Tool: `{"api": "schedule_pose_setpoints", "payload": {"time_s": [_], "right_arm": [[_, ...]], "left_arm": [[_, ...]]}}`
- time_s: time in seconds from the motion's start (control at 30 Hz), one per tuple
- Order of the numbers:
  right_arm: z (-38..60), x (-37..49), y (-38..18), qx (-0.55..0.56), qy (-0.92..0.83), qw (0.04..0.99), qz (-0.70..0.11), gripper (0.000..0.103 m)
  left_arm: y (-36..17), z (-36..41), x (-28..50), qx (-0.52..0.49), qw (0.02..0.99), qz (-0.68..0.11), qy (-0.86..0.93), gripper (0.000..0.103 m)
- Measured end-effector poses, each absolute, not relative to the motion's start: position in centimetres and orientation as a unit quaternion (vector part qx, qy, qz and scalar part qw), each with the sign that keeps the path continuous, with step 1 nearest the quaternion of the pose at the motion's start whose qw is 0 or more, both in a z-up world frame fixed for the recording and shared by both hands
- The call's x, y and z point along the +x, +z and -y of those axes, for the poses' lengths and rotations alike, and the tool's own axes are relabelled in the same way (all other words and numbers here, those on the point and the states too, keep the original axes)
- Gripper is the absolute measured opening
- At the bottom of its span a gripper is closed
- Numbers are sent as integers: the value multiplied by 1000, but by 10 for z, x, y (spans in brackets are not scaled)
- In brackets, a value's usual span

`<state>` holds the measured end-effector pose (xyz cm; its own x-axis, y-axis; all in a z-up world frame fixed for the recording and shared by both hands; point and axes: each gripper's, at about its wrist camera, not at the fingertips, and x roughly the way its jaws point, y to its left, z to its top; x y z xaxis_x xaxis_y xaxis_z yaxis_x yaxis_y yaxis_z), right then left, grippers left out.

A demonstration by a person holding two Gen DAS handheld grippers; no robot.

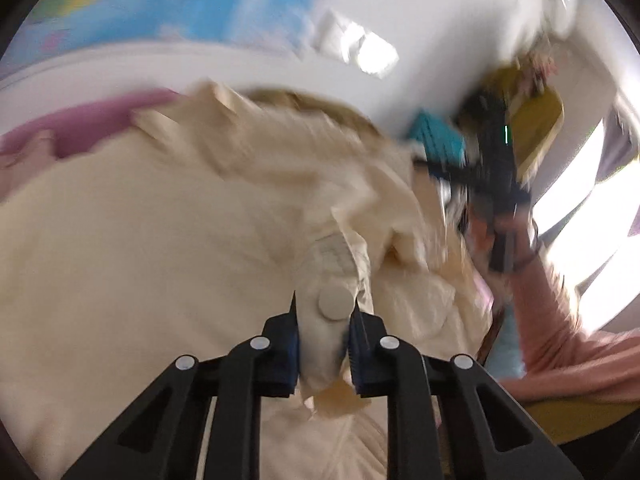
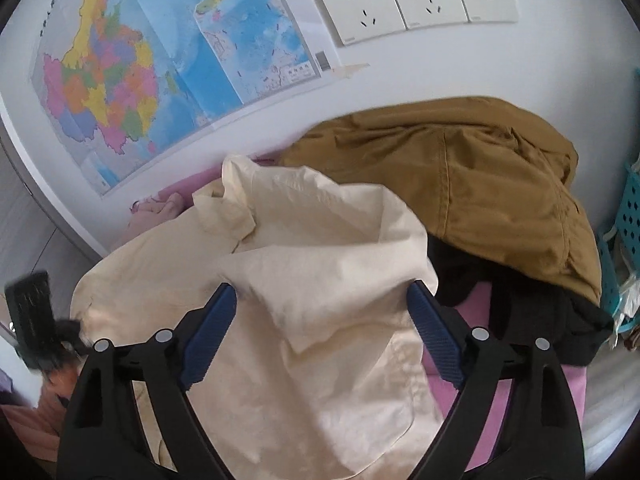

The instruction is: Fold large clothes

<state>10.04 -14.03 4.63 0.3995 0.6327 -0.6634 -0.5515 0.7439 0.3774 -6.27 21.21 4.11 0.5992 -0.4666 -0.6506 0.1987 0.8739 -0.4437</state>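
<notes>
A large cream garment (image 1: 140, 240) lies crumpled across the surface and fills most of the left wrist view. My left gripper (image 1: 325, 310) is shut on a fold of it that carries a round cream button (image 1: 335, 302). The picture here is blurred. In the right wrist view the same cream garment (image 2: 320, 280) lies bunched under my right gripper (image 2: 322, 294), whose blue pads (image 2: 434, 336) stand wide apart over the cloth without pinching it. At the right of the left wrist view the other gripper (image 1: 492, 168) shows, held by a hand in a pink sleeve (image 1: 560, 320).
A mustard-brown jacket (image 2: 480, 184) lies behind the cream garment, over a black garment (image 2: 540, 320). A pink sheet (image 2: 480, 400) covers the surface. A teal perforated basket (image 2: 628, 216) stands at the right edge. A map (image 2: 160, 60) and wall sockets (image 2: 416, 4) are on the white wall.
</notes>
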Motion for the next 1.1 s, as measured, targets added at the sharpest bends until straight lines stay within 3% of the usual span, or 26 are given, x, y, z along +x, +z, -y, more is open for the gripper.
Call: {"api": "schedule_pose_setpoints", "payload": {"time_s": [0.13, 0.3, 0.43, 0.47, 0.5, 0.57, 0.67, 0.73, 0.77, 0.8, 0.87, 0.97, 1.1], "right_arm": [[122, 103, 42, 27, 365, 829, -422, 83], [97, 108, 16, -43, 333, 832, -442, 74], [98, 116, -4, -50, 304, 833, -459, 70], [100, 117, -7, -43, 303, 832, -462, 69], [100, 118, -9, -39, 304, 831, -464, 68], [102, 117, -9, -39, 307, 832, -461, 68], [101, 118, -7, -38, 308, 833, -459, 68], [101, 119, -6, -39, 307, 834, -458, 66], [100, 119, -6, -44, 306, 834, -458, 63], [99, 118, -6, -49, 307, 834, -456, 51], [98, 121, -6, -47, 314, 832, -454, 27], [100, 127, 2, -46, 296, 849, -435, 13], [102, 145, -10, -44, 279, 847, -450, 13]], "left_arm": [[59, -247, -70, -169, 889, -404, -139, 19], [27, -247, -63, -80, 878, -468, -57, 29], [17, -283, -68, -152, 868, -471, -42, 29], [18, -286, -72, -161, 870, -464, -45, 35], [21, -288, -77, -171, 872, -455, -57, 49], [25, -283, -83, -170, 878, -441, -78, 61], [24, -272, -79, -163, 875, -446, -90, 66], [15, -260, -65, -169, 865, -463, -93, 64], [9, -256, -56, -168, 860, -473, -90, 50], [2, -253, -51, -167, 855, -483, -89, 27], [-8, -255, -46, -171, 850, -491, -82, 4], [3, -272, -52, -183, 866, -461, -62, 3], [6, -283, -61, -171, 869, -461, -51, 3]]}}
